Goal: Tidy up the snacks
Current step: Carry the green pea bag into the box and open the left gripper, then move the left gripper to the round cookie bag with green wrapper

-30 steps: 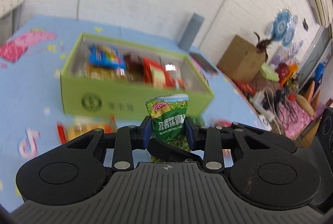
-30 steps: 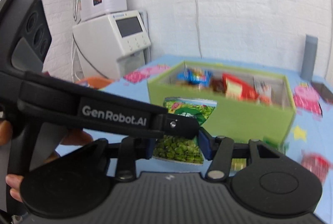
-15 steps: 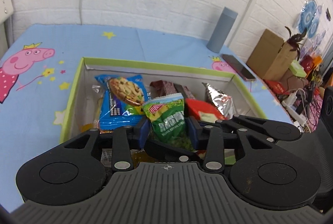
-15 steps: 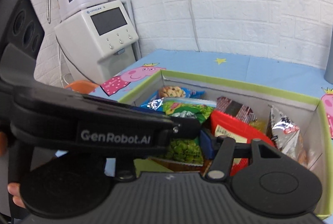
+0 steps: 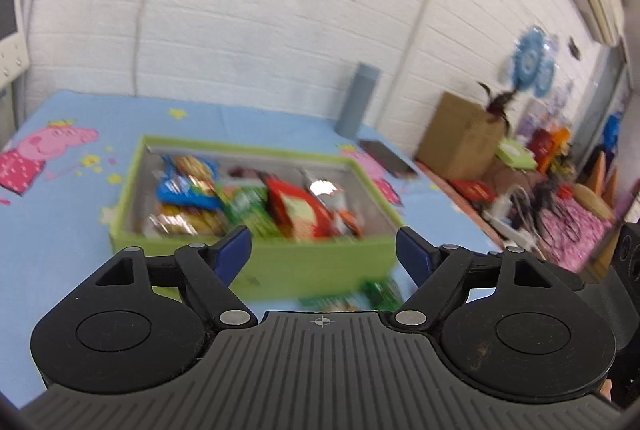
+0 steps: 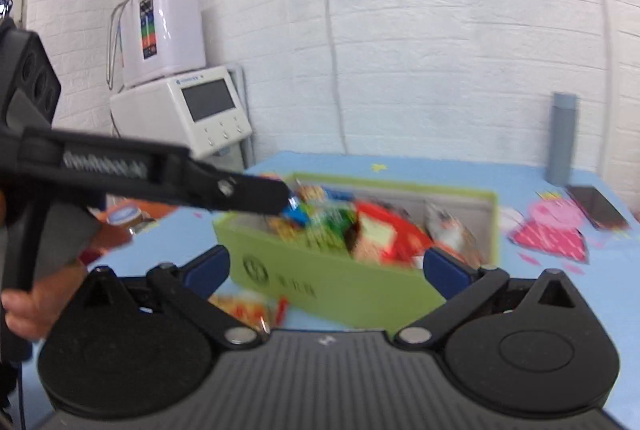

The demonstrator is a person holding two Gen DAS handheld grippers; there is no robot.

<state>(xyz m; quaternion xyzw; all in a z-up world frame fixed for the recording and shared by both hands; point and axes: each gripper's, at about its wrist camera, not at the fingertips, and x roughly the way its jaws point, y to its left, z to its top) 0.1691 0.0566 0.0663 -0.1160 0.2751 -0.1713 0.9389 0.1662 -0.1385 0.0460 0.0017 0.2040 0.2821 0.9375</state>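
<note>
A green box [image 5: 312,266] on the blue tablecloth holds several snack packs: a blue cookie pack [image 5: 186,182], a green pea pack [image 5: 250,208], a red pack [image 5: 298,210] and a silver pack [image 5: 326,190]. My left gripper [image 5: 323,248] is open and empty, just in front of the box. My right gripper [image 6: 326,268] is open and empty, facing the same box [image 6: 332,282]. The left gripper's arm [image 6: 160,176] crosses the right wrist view on the left. A green pack [image 5: 360,296] lies on the table in front of the box. An orange-red pack [image 6: 250,308] lies there too.
A grey cylinder [image 5: 358,100] and a dark phone [image 5: 388,158] stand behind the box. A white machine [image 6: 184,110] is at the table's left end. A cardboard box [image 5: 460,138] and clutter sit to the right, beyond the table edge.
Both grippers opened and let go of the green pea packs, which now lie in the box. Both grippers have pulled back from over the box to in front of it.
</note>
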